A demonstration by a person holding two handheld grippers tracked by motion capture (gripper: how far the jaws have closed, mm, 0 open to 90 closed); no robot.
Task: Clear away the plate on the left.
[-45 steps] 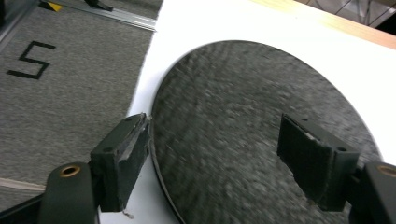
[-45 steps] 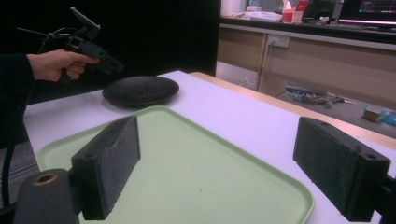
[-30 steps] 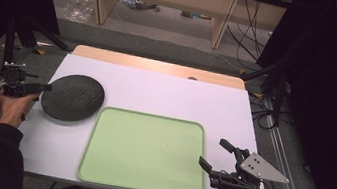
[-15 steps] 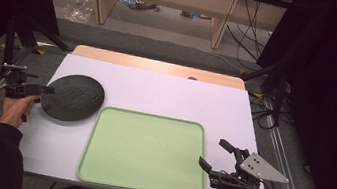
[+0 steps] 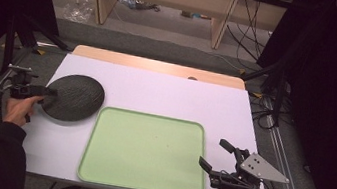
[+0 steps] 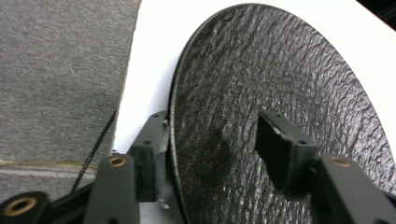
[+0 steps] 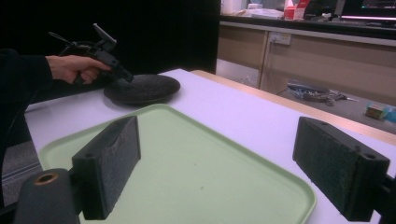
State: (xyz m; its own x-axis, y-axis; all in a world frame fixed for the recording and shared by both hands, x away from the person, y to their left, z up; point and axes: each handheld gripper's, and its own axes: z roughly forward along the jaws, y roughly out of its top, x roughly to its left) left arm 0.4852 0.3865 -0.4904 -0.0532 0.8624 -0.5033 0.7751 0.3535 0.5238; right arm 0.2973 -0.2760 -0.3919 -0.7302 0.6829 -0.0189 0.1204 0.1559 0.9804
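White covers the bench [image 5: 167, 92], with a strip of bare wood along its far edge and dark curtains to either side.

At the left edge, the left tool [image 5: 48, 92] is clamped on the near-left rim of a dark, rough-textured round plate [image 5: 74, 96]. In the left gripper view one jaw sits under the rim and the other presses on the plate's [image 6: 280, 93] ridged upper face, and the plate's edge is pinched between them. The person's left hand [image 5: 20, 107] holds this tool from the bench's left side, in a dark sleeve. The plate lies on the white surface at the left, just beside the far-left corner of a pale green tray [image 5: 145, 151]; whether the two touch cannot be told.

The tray is a shallow rectangle with rounded corners and a raised rim, lying at the near middle of the bench. It holds nothing but a few small specks.

The right tool [image 5: 211, 154] hovers at the near-right corner of the tray with its jaws spread wide and nothing between them. In the right gripper view its two black pads frame the tray [image 7: 196, 172], with the plate [image 7: 142, 88] and the left tool [image 7: 125, 77] farther off.

No writing can be read on the plate, tray or tools.
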